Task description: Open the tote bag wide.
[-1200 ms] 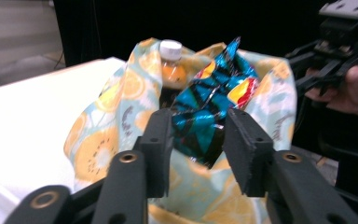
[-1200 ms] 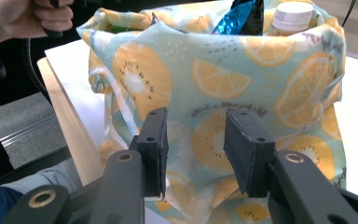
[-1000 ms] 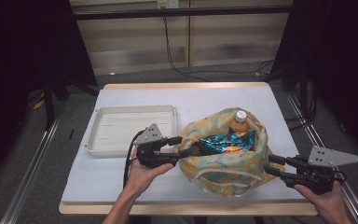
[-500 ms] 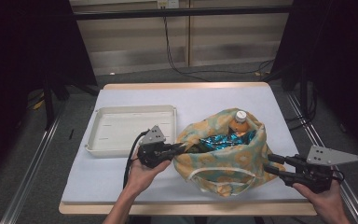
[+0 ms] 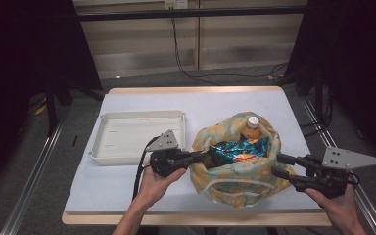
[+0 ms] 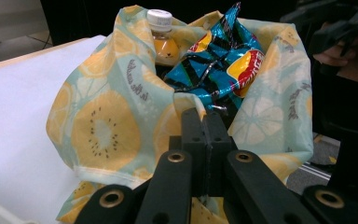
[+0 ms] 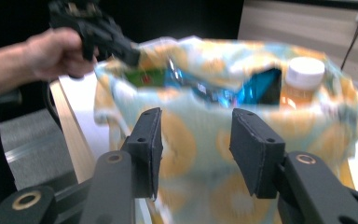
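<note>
The lemon-print cloth bag (image 5: pixel 235 171) sits on the white table cover (image 5: pixel 142 105), right of the white tray (image 5: pixel 127 122), holding an orange-drink bottle (image 6: pixel 161 39) and a blue snack packet (image 6: pixel 216 60). The left gripper (image 6: pixel 200 114) is pressed together, pinching the bag's rim fabric. The right gripper (image 7: pixel 196 140) has just been opening; its jaws stand spread before the bag's right side, apparently clear of the cloth, though that view is blurred.

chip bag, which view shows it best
The left gripper view: the chip bag is close and sharp, its blue foil sticking out of the tote beside the bottle. The high view shows it from above, small, inside the tote's mouth. The right gripper view shows blurred blue patches behind the tote's rim.
</note>
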`<control>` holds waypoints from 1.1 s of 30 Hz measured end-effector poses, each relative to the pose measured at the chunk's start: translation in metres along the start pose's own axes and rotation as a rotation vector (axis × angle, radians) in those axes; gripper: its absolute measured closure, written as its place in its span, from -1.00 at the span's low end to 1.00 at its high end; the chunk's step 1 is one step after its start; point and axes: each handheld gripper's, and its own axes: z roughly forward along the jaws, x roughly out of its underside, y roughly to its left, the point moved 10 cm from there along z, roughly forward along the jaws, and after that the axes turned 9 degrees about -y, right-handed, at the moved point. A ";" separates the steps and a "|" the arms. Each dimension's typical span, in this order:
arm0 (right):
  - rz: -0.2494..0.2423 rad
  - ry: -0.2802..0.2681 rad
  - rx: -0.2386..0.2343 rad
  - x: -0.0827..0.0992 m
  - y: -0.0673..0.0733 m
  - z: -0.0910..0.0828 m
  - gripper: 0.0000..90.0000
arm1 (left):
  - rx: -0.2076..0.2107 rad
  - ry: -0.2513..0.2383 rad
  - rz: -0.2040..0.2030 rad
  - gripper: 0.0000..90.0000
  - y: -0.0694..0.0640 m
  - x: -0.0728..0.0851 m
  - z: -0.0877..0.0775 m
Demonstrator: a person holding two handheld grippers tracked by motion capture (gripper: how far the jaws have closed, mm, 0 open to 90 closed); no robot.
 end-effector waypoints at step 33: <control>0.002 0.025 -0.039 0.008 0.016 0.018 0.21 | -0.131 0.005 -0.050 -0.14 0.021 0.008 -0.027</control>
